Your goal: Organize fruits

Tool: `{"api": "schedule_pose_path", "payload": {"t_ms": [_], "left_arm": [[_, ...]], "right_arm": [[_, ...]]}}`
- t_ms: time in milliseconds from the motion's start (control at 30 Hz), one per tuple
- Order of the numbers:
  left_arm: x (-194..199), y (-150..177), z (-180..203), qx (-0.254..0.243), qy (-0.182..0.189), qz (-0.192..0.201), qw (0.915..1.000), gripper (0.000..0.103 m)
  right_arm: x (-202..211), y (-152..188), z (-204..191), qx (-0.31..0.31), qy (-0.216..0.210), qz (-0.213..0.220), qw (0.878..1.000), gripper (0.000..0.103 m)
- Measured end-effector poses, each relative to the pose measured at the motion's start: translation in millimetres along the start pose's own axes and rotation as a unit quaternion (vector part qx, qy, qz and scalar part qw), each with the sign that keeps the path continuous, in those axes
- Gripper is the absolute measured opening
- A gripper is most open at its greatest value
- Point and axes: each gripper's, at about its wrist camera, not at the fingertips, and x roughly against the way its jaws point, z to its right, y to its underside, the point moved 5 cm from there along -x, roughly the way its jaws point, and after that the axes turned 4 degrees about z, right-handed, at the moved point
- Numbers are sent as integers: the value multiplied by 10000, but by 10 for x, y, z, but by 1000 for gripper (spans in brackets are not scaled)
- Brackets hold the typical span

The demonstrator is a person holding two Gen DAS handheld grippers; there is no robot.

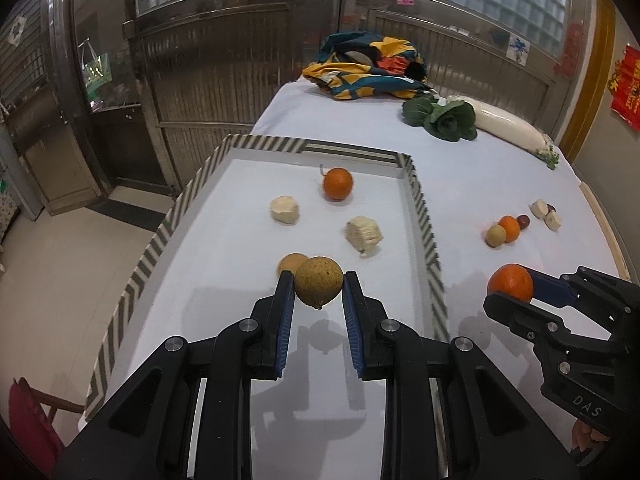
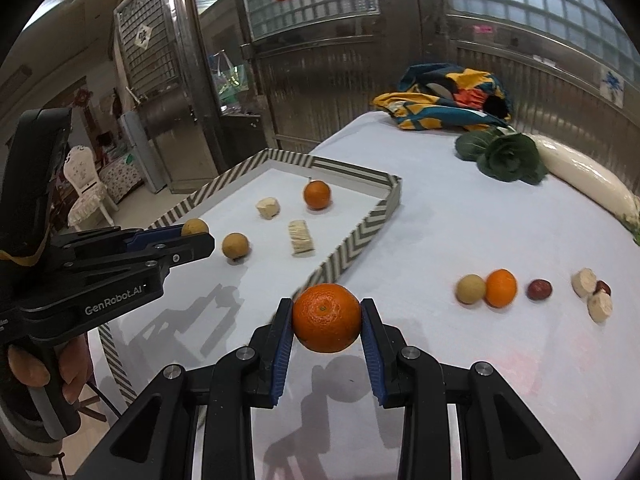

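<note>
My left gripper [image 1: 319, 289] is shut on a brown round fruit [image 1: 319, 286] and holds it above the striped-rim tray [image 1: 420, 208]. The tray holds an orange [image 1: 338, 184], another brown fruit [image 1: 290, 264] and two pale cut pieces [image 1: 284, 210]. My right gripper [image 2: 326, 318] is shut on an orange [image 2: 326, 318] above the white table, just right of the tray's near corner [image 2: 344, 256]. On the table to the right lie a tan fruit [image 2: 471, 289], a small orange [image 2: 501, 287], a dark red fruit [image 2: 539, 289] and pale pieces [image 2: 584, 281].
At the far end of the table lie a colourful cloth bag [image 2: 444, 100], a leafy green vegetable [image 2: 508, 156] and a white radish [image 2: 580, 180]. Metal doors stand behind the table. The left gripper also shows in the right wrist view [image 2: 196, 232], over the tray's left side.
</note>
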Motion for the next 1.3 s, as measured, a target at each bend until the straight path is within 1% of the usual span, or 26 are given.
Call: {"api": "schedule_pose_path", "payload": {"t_ms": [500, 800, 867, 967, 1167, 1300], "left_arm": [[-68, 29, -282, 183, -216, -89, 9996, 23], [-164, 0, -432, 340, -196, -314, 9987, 23], [-211, -1, -452, 328, -239, -395, 9984, 23], [-278, 10, -474, 351, -210, -511, 9979, 23], [-389, -15, -508, 301, -326, -651, 9969, 23], [-446, -53, -518, 255, -378, -722, 9963, 23]], "right_arm": [[-153, -84, -279, 236, -216, -72, 9995, 32], [-265, -159, -387, 360, -286, -122, 9989, 32], [-324, -186, -425, 434, -332, -170, 9984, 32], [-469, -224, -464, 542, -349, -300, 9975, 32], [-735, -264, -525, 732, -397, -548, 9950, 32], [-912, -259, -524, 763, -342, -689, 9941, 32]]}}
